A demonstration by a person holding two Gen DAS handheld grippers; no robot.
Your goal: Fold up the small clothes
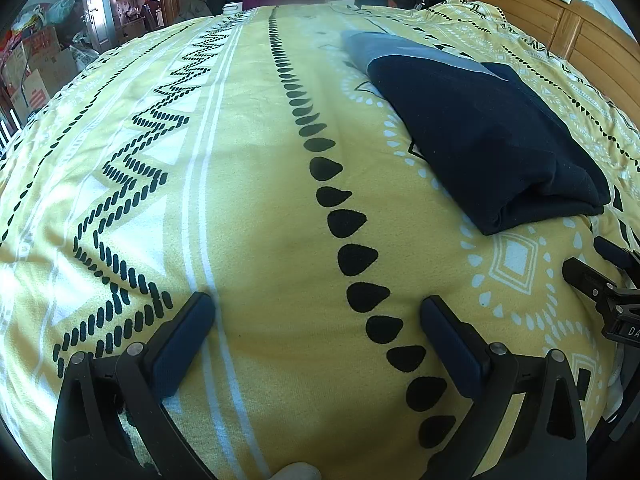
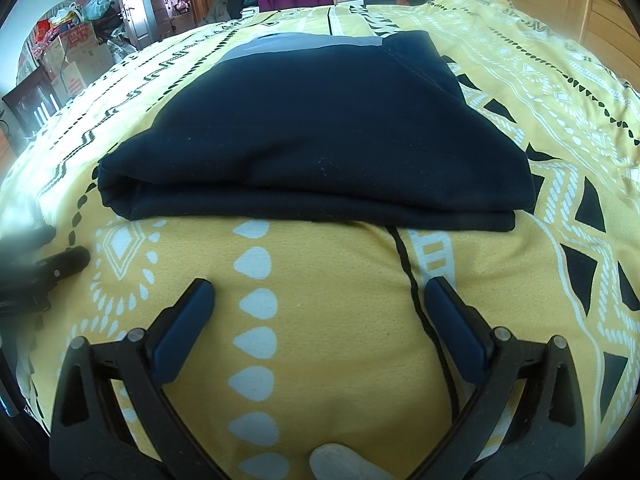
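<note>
- Left wrist view: the folded garment (image 1: 480,128) lies on the bedspread (image 1: 248,208) ahead and to the right, its long axis running away toward the far side of the bed, thick folded edge nearest the camera.
- The left gripper (image 1: 316,316) sits low over bare bedspread, fingers spread wide and holding nothing, well apart from the garment.
- The garment is dark navy, stacked in neat layers, with a grey band at its far end.
- At the right edge a black piece of hardware shows (probably the other gripper, though it is cut off).
- Right wrist view: the garment (image 2: 320,128) lies straight ahead, fold edge crosswise and near.
- The right gripper (image 2: 318,300) is level above the bedspread (image 2: 340,320), wide open, empty, just short of the fold.
</note>
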